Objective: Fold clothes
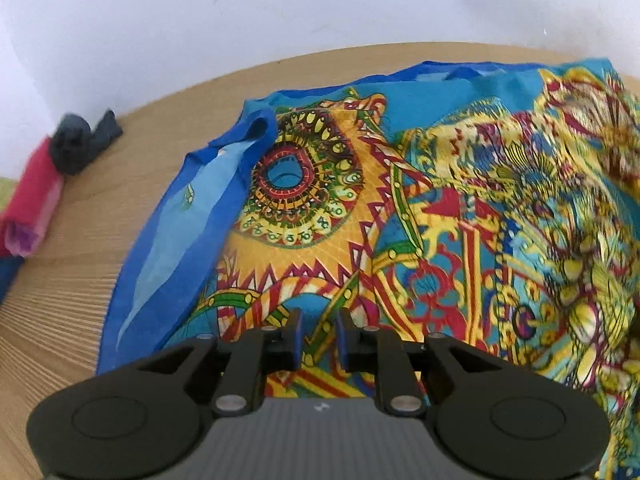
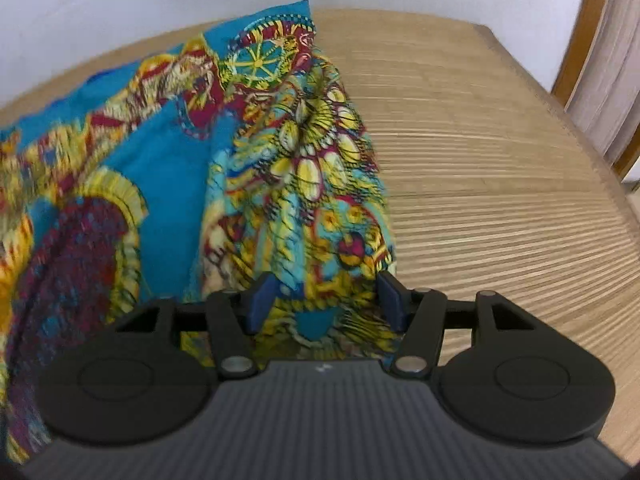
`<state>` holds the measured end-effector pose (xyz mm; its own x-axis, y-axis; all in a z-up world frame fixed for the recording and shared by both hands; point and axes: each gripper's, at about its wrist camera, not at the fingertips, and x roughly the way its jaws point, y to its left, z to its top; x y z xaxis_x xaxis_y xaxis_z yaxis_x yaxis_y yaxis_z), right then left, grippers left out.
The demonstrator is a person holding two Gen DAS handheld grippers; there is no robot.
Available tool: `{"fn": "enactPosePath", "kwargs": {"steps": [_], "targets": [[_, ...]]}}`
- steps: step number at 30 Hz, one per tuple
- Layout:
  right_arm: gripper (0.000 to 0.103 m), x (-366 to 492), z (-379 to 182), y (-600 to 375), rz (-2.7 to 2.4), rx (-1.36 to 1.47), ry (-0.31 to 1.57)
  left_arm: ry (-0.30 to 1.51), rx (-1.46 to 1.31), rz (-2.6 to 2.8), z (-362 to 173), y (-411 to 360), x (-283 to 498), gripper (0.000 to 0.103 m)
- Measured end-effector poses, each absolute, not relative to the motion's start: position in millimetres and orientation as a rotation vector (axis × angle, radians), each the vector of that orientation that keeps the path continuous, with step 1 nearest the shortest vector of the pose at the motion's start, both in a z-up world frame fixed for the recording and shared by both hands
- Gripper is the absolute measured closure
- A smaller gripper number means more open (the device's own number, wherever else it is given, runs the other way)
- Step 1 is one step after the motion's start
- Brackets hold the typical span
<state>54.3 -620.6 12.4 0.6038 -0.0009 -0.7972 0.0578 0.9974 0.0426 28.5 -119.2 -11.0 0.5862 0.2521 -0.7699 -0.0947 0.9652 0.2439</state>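
A bright patterned cloth [image 1: 360, 208], turquoise with yellow and red motifs and a blue border, lies spread and rumpled on the wooden table [image 1: 60, 312]. My left gripper [image 1: 319, 334] hovers over its near part. The blue pads stand a narrow gap apart, and the print shows through the gap with nothing pinched. In the right wrist view the same cloth [image 2: 172, 184] fills the left half, a folded ridge running toward me. My right gripper [image 2: 326, 300] is wide open over the cloth's near right edge, with fabric lying under and between its fingers [image 2: 390, 296].
A rolled pink cloth [image 1: 32, 204] and a dark grey bundle [image 1: 82, 140] lie at the table's far left by the white wall. Bare ribbed tabletop [image 2: 500, 184] stretches right of the cloth to the table's edge, with a wood-framed panel [image 2: 580, 40] beyond.
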Motion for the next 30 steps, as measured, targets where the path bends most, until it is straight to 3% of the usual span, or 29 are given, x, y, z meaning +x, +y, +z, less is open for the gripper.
{"fn": "enactPosePath", "kwargs": {"steps": [1,5,8,12,14,17,22,25,29,30], "targets": [[0.102,57.0,15.2,-614.2,-0.050,0.019,0.924,0.919,0.196,0.219,-12.2,-123.0,28.2,0.084],[0.100,66.2,23.4,-618.2,-0.160,-0.176,0.877,0.899,0.242,0.278,-16.9,-138.1,27.0,0.083],[0.099,85.6,20.4,-676.7,-0.405,-0.184,0.857,0.875,0.320,0.323,-19.6,-155.4,30.4,0.084],[0.099,94.0,22.7,-709.1,-0.360,-0.145,0.850,0.859,0.400,0.377,-24.1,-171.3,34.4,0.085],[0.096,80.7,33.1,-702.9,-0.351,-0.174,0.793,0.865,0.389,0.392,-23.3,-171.3,34.8,0.085],[0.060,60.0,41.4,-700.3,-0.269,-0.192,0.788,0.907,0.298,0.403,-13.8,-164.9,32.3,0.084],[0.041,-28.4,46.5,-716.9,-0.154,0.000,0.805,0.959,0.182,0.387,-2.9,-163.3,2.7,0.083],[0.040,-77.0,37.9,-719.5,-0.098,0.097,0.835,0.977,0.189,0.399,-5.5,-168.2,-17.8,0.083],[0.040,-80.8,6.2,-692.4,-0.046,0.045,0.878,0.976,0.263,0.427,-8.8,-181.5,-29.6,0.083],[0.052,-80.2,1.1,-685.7,-0.042,0.028,0.879,0.979,0.274,0.434,-9.9,-183.9,-28.6,0.083]]}}
